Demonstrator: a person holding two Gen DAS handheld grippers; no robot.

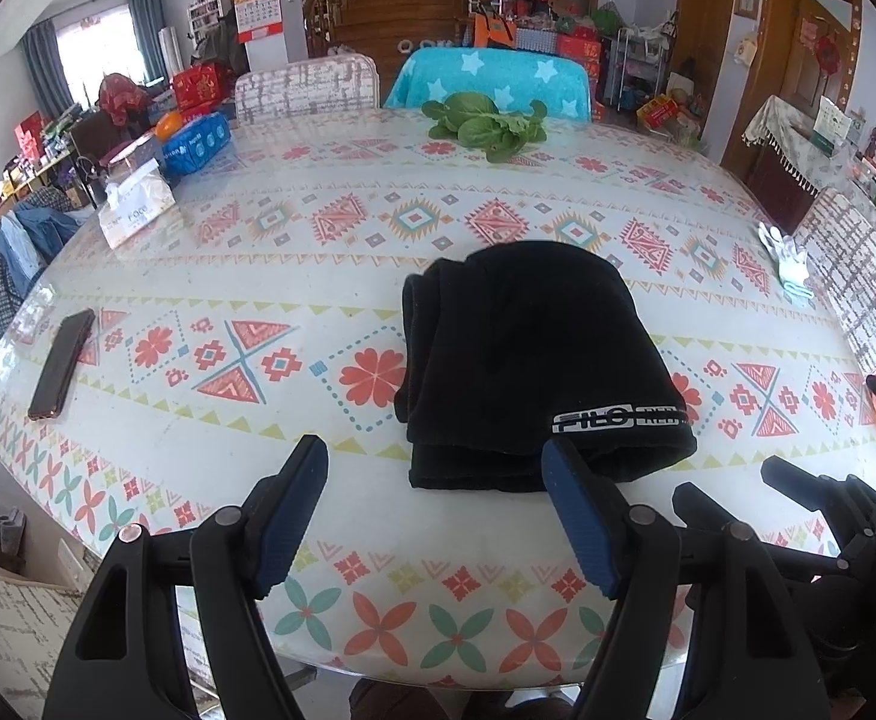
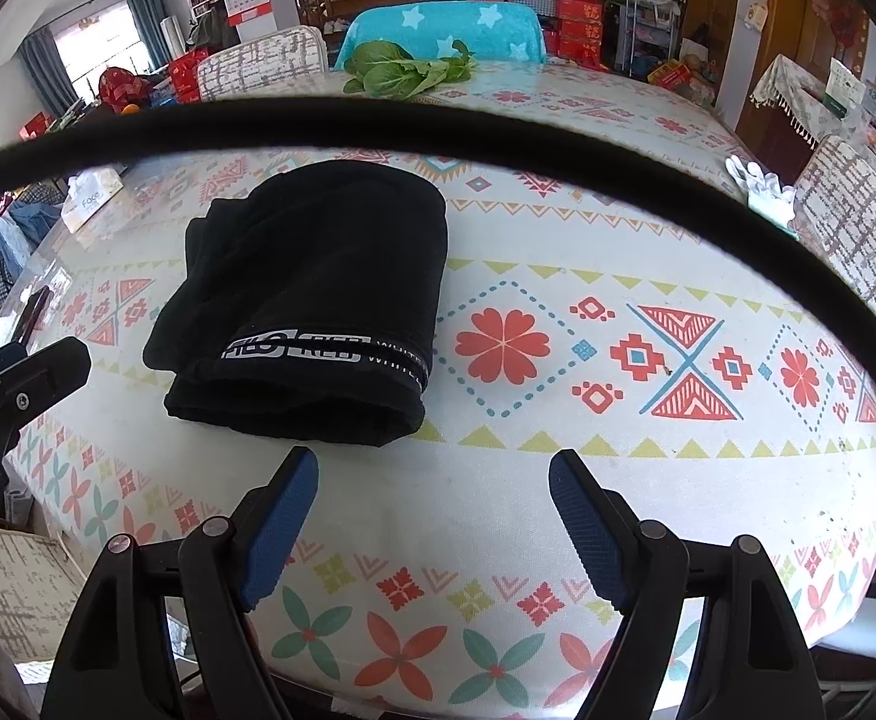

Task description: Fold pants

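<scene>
Black pants [image 1: 528, 354] lie folded into a compact stack on the patterned table [image 1: 228, 276], a white logo band along the near edge. My left gripper [image 1: 435, 456] is open and empty, just short of the stack's near edge. In the right wrist view the pants [image 2: 312, 300] sit ahead to the left. My right gripper [image 2: 432, 468] is open and empty, just near and right of the stack. A black cable [image 2: 438, 120] arcs across this view.
A phone [image 1: 63, 363] lies at the left edge. A tissue pack [image 1: 135, 210] sits far left. Leafy greens [image 1: 486, 123] lie at the far edge. White gloves [image 1: 789, 255] rest at the right edge. Chairs [image 1: 492, 81] stand behind the table.
</scene>
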